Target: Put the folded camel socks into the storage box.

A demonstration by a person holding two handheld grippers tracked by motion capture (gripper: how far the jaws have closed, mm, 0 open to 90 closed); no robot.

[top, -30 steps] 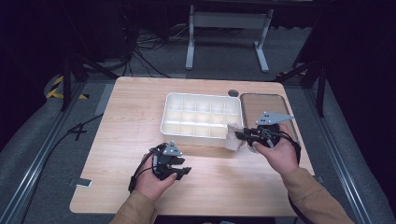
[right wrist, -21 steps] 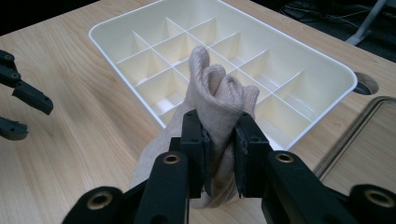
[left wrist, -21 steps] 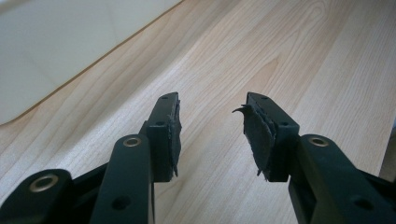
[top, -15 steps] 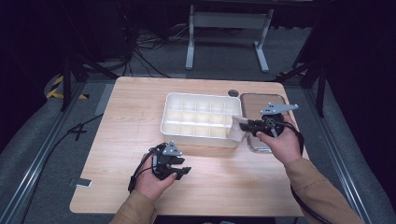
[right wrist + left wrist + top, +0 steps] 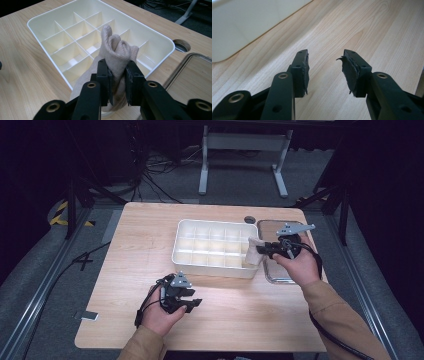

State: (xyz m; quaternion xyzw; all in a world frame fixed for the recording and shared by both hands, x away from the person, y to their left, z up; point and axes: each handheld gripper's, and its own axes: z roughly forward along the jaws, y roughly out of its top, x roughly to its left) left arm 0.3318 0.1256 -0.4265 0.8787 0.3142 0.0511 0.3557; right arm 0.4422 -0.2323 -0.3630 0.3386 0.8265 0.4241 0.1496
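While the person's two forearms come in from the near edge of the light wooden table point(image 5: 140, 250), each hand holds a black two-jaw gripper. The right gripper point(image 5: 261, 249) is lifted above the right end of a white plastic organiser tray with many small compartments point(image 5: 212, 247), and its jaws are closed tight on a beige knitted sock point(image 5: 117, 53). In the right gripper view the sock is bunched into folds that rise above the jaws, while the rest of it hangs down below them, over the tray's near wall. From the high view I see the sock at the tray's right edge, just beside a shallow clear plastic tray with a dark rim point(image 5: 280, 276) that lies on the table to the right of the white one. I cannot tell whether the hanging end touches the white tray.

The left gripper point(image 5: 192, 305) rests low near the front of the table, well apart from the white tray, with the left hand point(image 5: 162, 312) around it. In the left gripper view its jaws stand apart with bare wood between them, holding nothing, and their black pads point(image 5: 348, 72) look worn and frayed at the edges. A small round hole point(image 5: 249, 219) sits in the table behind the trays.
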